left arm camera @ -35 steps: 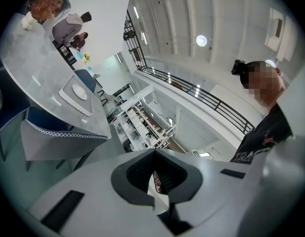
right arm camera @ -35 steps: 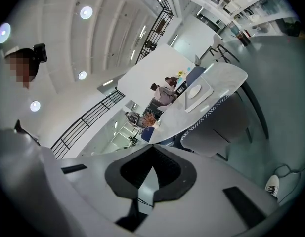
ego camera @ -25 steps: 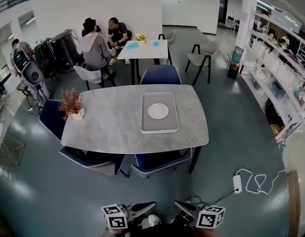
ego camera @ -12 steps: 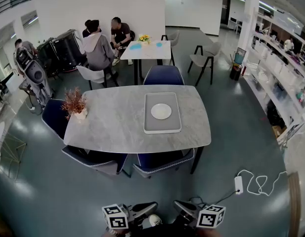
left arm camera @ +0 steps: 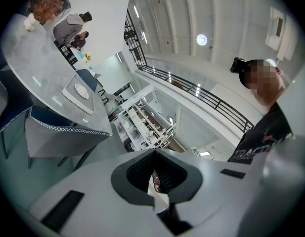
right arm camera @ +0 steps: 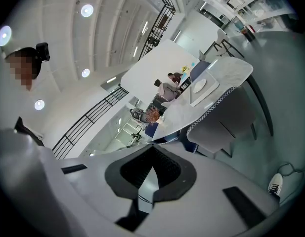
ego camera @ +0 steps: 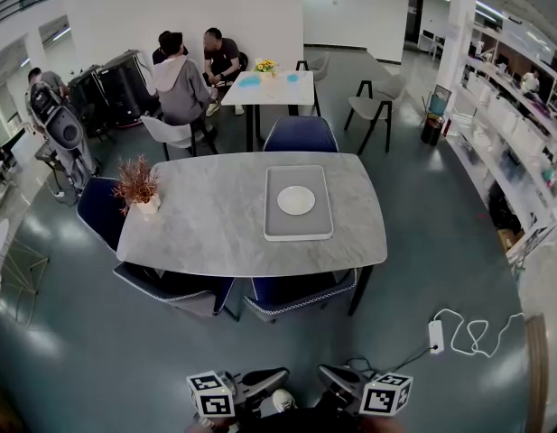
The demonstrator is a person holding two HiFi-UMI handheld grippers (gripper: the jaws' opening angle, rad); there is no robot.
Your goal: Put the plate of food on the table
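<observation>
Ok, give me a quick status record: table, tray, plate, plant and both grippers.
table: grey stone-look top, across open floor from the person
tray: grey rectangle, flat on the table's right half
plate: white, round, on the tray; no food can be made out
plant: small potted one at the table's left end
left gripper: jaws together, holding nothing, far from the table
right gripper: jaws together, holding nothing, far from the table
</observation>
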